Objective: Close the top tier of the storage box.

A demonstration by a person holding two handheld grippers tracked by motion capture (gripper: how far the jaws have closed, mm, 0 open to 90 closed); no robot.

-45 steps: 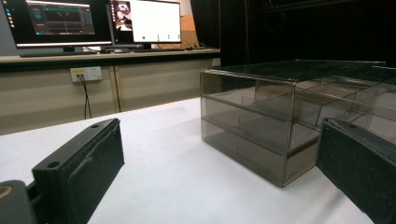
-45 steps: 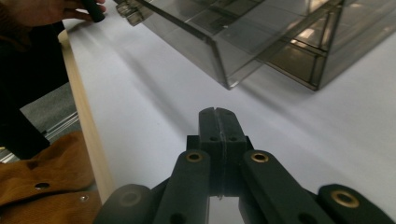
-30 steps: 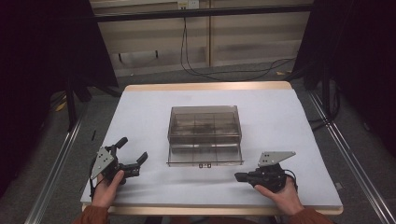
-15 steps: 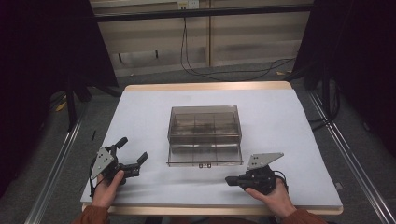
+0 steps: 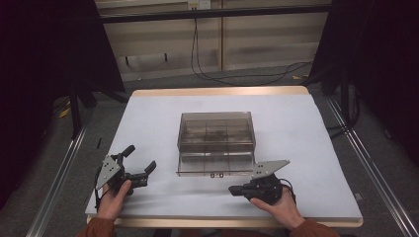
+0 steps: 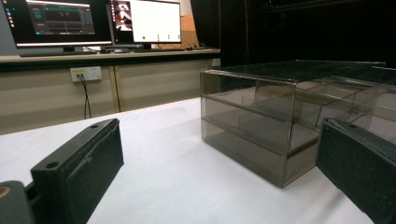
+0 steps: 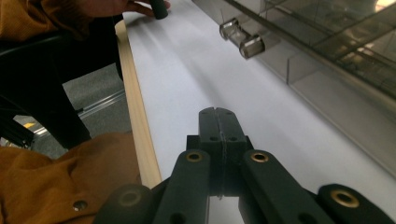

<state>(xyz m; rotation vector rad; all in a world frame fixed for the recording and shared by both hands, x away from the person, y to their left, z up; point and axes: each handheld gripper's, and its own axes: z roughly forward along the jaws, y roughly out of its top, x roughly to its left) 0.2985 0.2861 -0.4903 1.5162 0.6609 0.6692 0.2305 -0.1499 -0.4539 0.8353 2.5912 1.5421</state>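
Observation:
A smoky clear drawer box [image 5: 216, 129] stands mid-table, its inside split into compartments. Its bottom drawer [image 5: 216, 165] sticks out toward me, with two small knobs [image 5: 215, 175] on the front. My left gripper [image 5: 140, 157] rests at the front left of the table, open and empty, pointing at the box [image 6: 280, 116]. My right gripper [image 5: 233, 190] lies near the front edge, shut on nothing, pointing left just below the drawer front. In the right gripper view its shut tips [image 7: 218, 116] sit over the white cover, and the knobs [image 7: 242, 38] are ahead on the right.
The white-covered table [image 5: 306, 128] has a wooden front edge [image 7: 137, 126]. Metal rails [image 5: 64, 168] run along both sides. Cables [image 5: 232, 74] lie on the floor behind. Monitors [image 6: 93, 21] stand on a far bench. An orange-brown sleeve [image 7: 56, 186] is by the right gripper.
My right gripper has slid left along the front of the table, toward the drawer's knobs. The left gripper and the box have stayed put.

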